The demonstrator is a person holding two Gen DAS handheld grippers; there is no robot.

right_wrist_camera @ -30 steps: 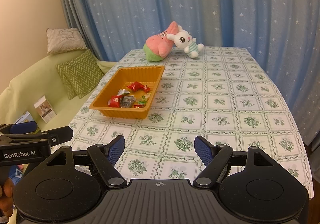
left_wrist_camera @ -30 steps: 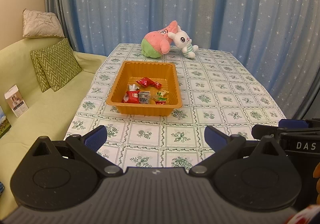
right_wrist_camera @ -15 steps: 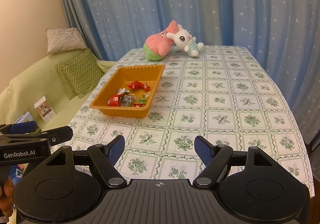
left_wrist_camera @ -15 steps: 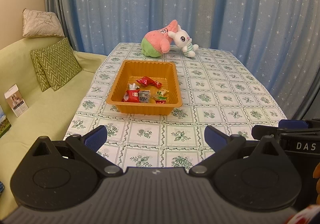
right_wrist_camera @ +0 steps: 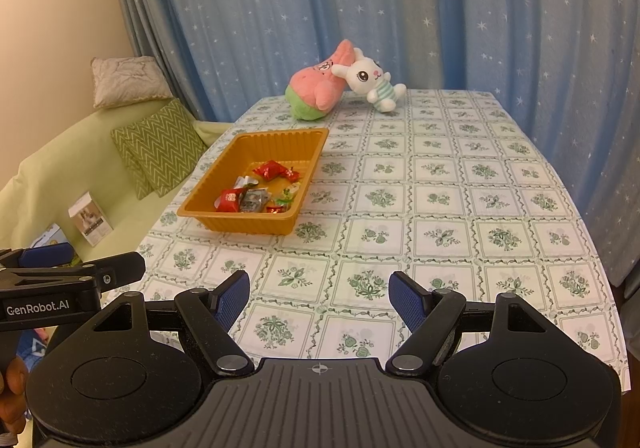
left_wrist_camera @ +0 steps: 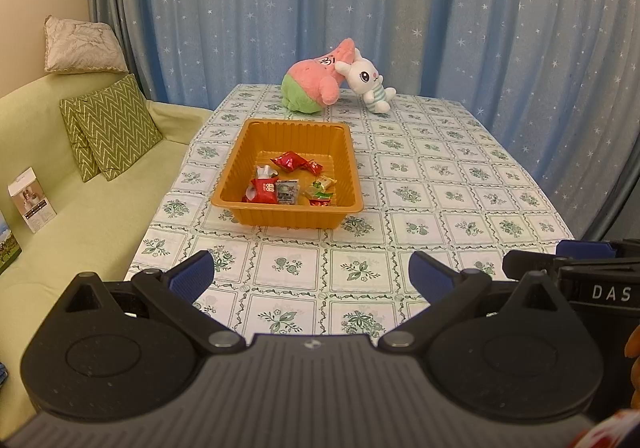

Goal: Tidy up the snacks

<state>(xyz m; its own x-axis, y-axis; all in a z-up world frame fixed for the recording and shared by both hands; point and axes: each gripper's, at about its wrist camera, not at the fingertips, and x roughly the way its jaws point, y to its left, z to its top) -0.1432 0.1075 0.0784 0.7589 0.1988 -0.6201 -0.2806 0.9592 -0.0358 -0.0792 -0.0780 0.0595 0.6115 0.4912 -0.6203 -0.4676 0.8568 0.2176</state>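
An orange plastic tray sits on the left half of the table. Several wrapped snacks lie in its near half: a red twisted candy, a red packet, a grey packet and a yellow-green one. My left gripper hovers open over the table's near edge, well short of the tray, nothing between its blue pads. My right gripper is open too, empty, to the right of the tray and nearer than it.
A pink-green plush and a white rabbit plush lie at the table's far end. A green sofa with cushions and a small box runs along the left. Blue curtains hang behind.
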